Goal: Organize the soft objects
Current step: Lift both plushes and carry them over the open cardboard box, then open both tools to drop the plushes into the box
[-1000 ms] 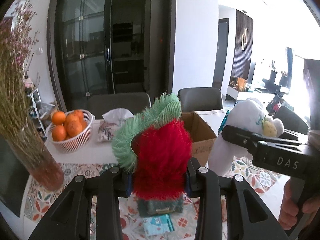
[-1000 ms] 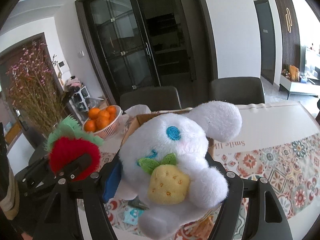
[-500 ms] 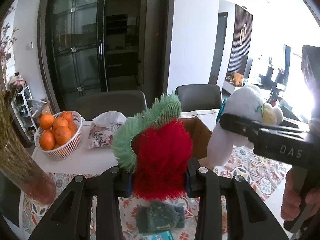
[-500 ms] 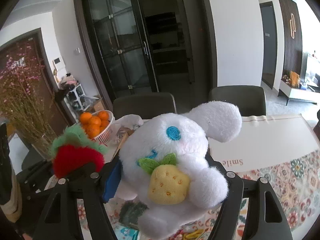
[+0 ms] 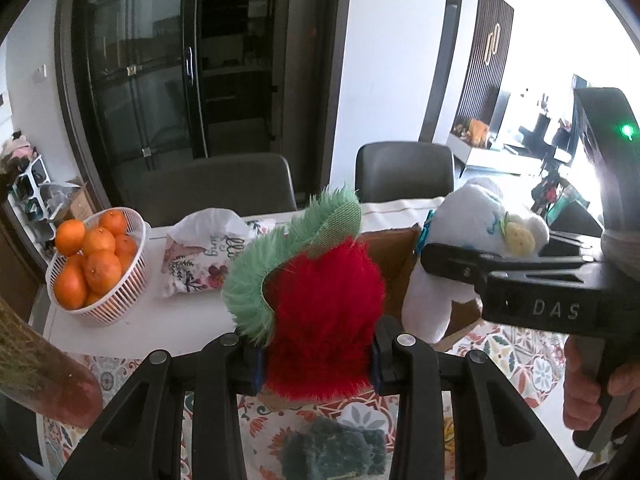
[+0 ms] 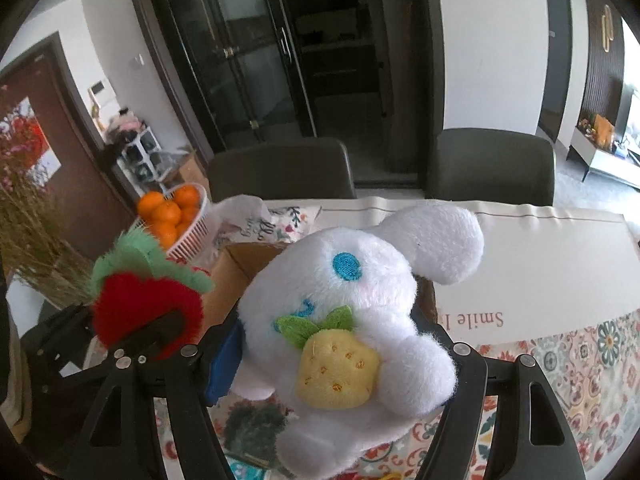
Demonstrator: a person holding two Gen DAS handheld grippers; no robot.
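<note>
Red plush strawberry [image 5: 324,320] clamped in left hand-held gripper [image 5: 316,360], white plush dog [image 6: 352,320] clamped in right hand-held gripper [image 6: 340,364]; both above worktop [image 6: 560,280], near cardboard box [image 6: 240,276]. Risk: toys colliding (grippers close together), one missing box.

Daylight floods in from the window side to the right of the left gripper [image 5: 316,360], where the room [image 5: 552,128] burns out to white glare. The dark glass doors [image 5: 168,80] beyond the tongs stay dim and carry faint reflections. The red plush [image 5: 324,320] and the white plush [image 6: 352,320] are sharp and evenly lit, with soft shadows beneath them. Both views bend strongly toward the edges, with black vignetted corners. A green indicator light [image 5: 625,132] glows on the right.
</note>
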